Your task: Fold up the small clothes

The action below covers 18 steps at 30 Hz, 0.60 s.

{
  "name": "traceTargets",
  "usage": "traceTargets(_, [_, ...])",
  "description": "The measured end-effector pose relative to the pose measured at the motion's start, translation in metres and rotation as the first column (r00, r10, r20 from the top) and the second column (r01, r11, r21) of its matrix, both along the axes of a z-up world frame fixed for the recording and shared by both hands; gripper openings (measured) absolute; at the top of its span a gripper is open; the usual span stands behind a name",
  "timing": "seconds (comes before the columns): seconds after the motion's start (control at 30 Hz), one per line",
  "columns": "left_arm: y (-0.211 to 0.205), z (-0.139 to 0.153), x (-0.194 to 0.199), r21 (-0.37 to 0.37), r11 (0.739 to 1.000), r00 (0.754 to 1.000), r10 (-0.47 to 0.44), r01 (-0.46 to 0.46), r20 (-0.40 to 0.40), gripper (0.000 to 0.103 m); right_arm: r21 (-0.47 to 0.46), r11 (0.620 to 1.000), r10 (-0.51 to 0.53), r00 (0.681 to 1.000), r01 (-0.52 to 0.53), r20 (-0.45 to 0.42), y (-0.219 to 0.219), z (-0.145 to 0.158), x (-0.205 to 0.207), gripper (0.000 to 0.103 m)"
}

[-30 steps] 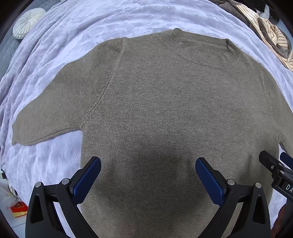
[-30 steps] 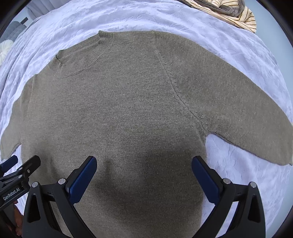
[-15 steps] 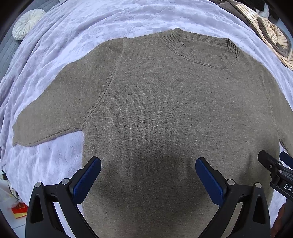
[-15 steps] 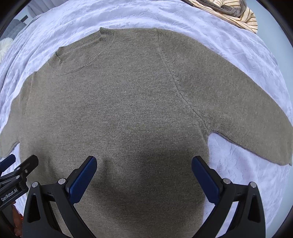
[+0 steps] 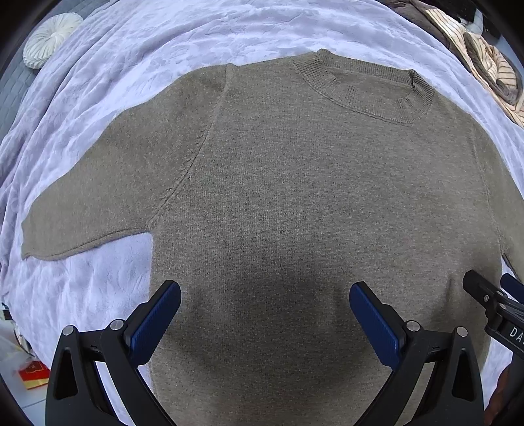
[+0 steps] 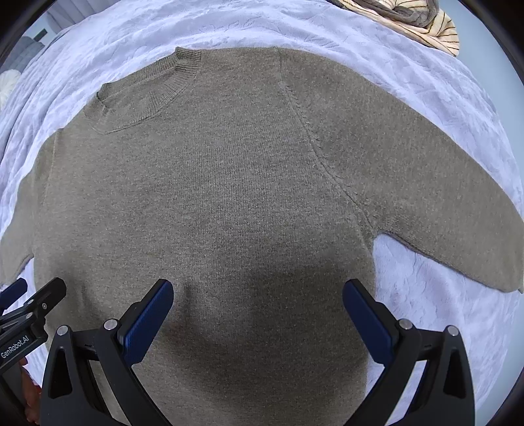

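Observation:
An olive-brown knit sweater (image 5: 294, 196) lies flat and spread out on a pale lilac blanket (image 5: 147, 39), collar away from me, both short sleeves out to the sides. It also fills the right wrist view (image 6: 229, 196). My left gripper (image 5: 264, 304) hovers open and empty over the sweater's lower left body. My right gripper (image 6: 258, 303) hovers open and empty over its lower right body. Each gripper shows at the edge of the other's view: the right one (image 5: 491, 304) and the left one (image 6: 29, 304).
A striped beige and brown garment (image 6: 412, 19) lies bunched at the far right of the blanket, also in the left wrist view (image 5: 484, 62). A round white cushion (image 5: 49, 39) lies at the far left. A red packet (image 5: 32, 377) lies on the floor at lower left.
Both grippers have drifted slightly, so the sweater sits a little lower in the views. The jaws stay open and the sweater has not moved.

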<state>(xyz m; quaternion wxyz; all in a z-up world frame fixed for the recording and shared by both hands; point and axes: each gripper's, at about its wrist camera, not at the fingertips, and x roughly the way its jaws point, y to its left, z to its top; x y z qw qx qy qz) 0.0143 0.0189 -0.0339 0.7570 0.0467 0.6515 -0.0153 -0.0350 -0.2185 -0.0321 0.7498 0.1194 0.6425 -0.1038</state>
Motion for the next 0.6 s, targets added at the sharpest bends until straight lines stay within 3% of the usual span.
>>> traceTargets(0.6, [0.018, -0.005, 0.002, -0.013, 1.0, 1.0, 0.01, -0.01, -0.005, 0.103, 0.003, 0.999, 0.04, 0.999, -0.04, -0.008, 0.011, -0.001, 0.005, 0.103])
